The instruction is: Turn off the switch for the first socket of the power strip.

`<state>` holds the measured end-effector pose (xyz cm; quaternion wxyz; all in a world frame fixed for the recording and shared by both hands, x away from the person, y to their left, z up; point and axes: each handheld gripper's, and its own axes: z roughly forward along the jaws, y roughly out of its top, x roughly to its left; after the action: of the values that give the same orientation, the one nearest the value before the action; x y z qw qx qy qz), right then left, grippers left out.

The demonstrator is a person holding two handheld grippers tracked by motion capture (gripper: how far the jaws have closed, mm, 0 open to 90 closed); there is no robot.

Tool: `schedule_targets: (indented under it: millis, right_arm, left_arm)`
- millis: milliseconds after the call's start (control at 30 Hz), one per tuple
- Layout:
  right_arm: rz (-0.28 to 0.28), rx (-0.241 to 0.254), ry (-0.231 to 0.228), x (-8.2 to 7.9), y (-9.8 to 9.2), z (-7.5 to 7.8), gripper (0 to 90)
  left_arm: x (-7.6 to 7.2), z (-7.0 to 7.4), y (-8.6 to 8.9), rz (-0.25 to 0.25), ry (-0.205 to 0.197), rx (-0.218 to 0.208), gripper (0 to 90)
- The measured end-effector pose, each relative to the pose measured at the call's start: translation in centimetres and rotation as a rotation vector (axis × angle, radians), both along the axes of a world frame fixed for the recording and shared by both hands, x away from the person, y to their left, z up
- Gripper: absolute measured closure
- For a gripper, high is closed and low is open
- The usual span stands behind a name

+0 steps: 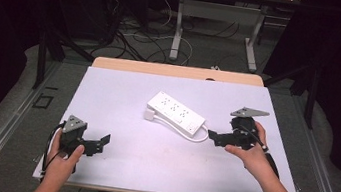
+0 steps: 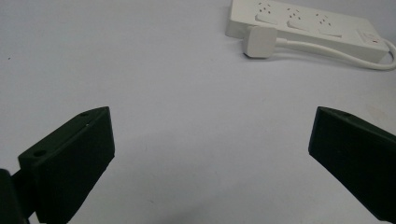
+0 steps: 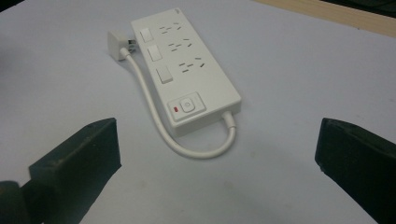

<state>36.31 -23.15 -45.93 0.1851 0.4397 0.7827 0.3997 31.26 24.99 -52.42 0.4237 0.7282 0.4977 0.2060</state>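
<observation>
While both grippers hang off the work, the high view lays out the geometry: the white power strip (image 1: 175, 113) lies mid-sheet on the pale table cover (image 1: 124, 84), its long axis running diagonally from far-left to near-right. Its cord (image 1: 201, 137) loops out of the near-right end, right toward the right gripper (image 1: 211, 136), which sits just beside that loop. The left gripper (image 1: 104, 140) is well apart, down at the near-left, with bare sheet between it and the strip. The right hand is plainly the nearer one.

Over to the left gripper view: jaws spread wide, nothing between them but cover. The power strip (image 2: 308, 25) sits far ahead and to the upper right, with the plug (image 2: 258, 41) lying against its near side and the cord (image 2: 327, 51) trailing rightward along it.

Now the right gripper view: jaws also spread wide and empty, and the power strip (image 3: 184, 70) stands dead ahead, lengthwise away from the camera, switch end nearest. The cord (image 3: 196, 151) curls out of that near end, bends back and runs up the left side to the plug (image 3: 115, 44), which rests by the far corner, unplugged. My call: a straight push forward puts the cord loop between the right jaws first.
</observation>
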Motion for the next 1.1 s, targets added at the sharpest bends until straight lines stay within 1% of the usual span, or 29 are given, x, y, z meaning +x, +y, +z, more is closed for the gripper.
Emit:
schedule_targets:
  millis: [167, 267, 333, 500, 567, 600, 633, 700, 733, 833, 867, 967, 1067, 1100]
  right_arm:
    - [-0.047, 0.006, -0.03, -0.5, -1.6, -0.4, 0.0]
    - [-0.071, 0.026, -0.031, -0.7, -2.7, -0.8, 0.0]
    - [-0.1, 0.023, -0.04, -0.8, -3.3, -1.1, 0.0]
    - [-0.139, 0.044, -0.021, -1.1, -5.0, -2.1, 0.0]
    - [-0.159, 0.043, -0.022, -1.2, -5.5, -2.5, 0.0]
    - [-0.17, 0.049, -0.013, -1.2, -5.7, -2.6, 0.0]
    - [-0.181, 0.042, -0.019, -1.3, -6.0, -2.8, 0.0]
    - [-0.193, 0.053, -0.011, -1.4, -6.4, -3.2, 0.0]
    - [-0.199, 0.058, -0.002, -1.4, -6.6, -3.4, 0.0]
    - [-0.223, 0.059, -0.003, -1.6, -7.0, -4.0, 0.0]
    - [-0.226, 0.058, 0.004, -1.7, -7.2, -4.1, 0.0]
    - [-0.24, 0.06, 0.007, -1.8, -7.6, -4.8, 0.0]
    - [-0.248, 0.074, 0.009, -1.9, -7.8, -5.4, 0.0]
    - [-0.253, 0.08, 0.007, -1.9, -7.8, -5.5, 0.0]
  left_arm:
    - [0.0, 0.0, 0.0, 0.002, -0.001, -0.001, 0.1]
    - [0.0, 0.0, 0.0, 0.002, -0.001, -0.001, 0.1]
    - [0.0, 0.0, 0.0, 0.001, 0.0, 0.0, 0.1]
    - [0.0, -0.1, -0.1, 0.003, 0.001, -0.002, 0.1]
    - [-0.1, 0.0, -0.1, 0.002, 0.003, -0.001, 0.1]
    - [-0.1, 0.0, -0.1, 0.002, 0.002, 0.0, 0.1]
    - [-0.1, -0.1, -0.1, 0.004, 0.001, -0.004, 0.1]
    - [-0.1, -0.1, -0.1, 0.004, 0.002, -0.003, 0.1]
    - [-0.1, 0.0, -0.1, 0.003, 0.004, -0.002, 0.1]
    - [-0.1, -0.1, -0.1, 0.003, 0.003, -0.001, 0.1]
    - [-0.1, -0.1, -0.1, 0.003, 0.004, -0.002, 0.1]
    - [0.0, -0.1, -0.2, 0.004, 0.0, -0.001, 0.1]
    - [0.0, -0.1, -0.2, 0.004, 0.001, 0.0, 0.1]
    - [0.0, -0.1, -0.2, 0.007, -0.001, -0.006, 0.1]
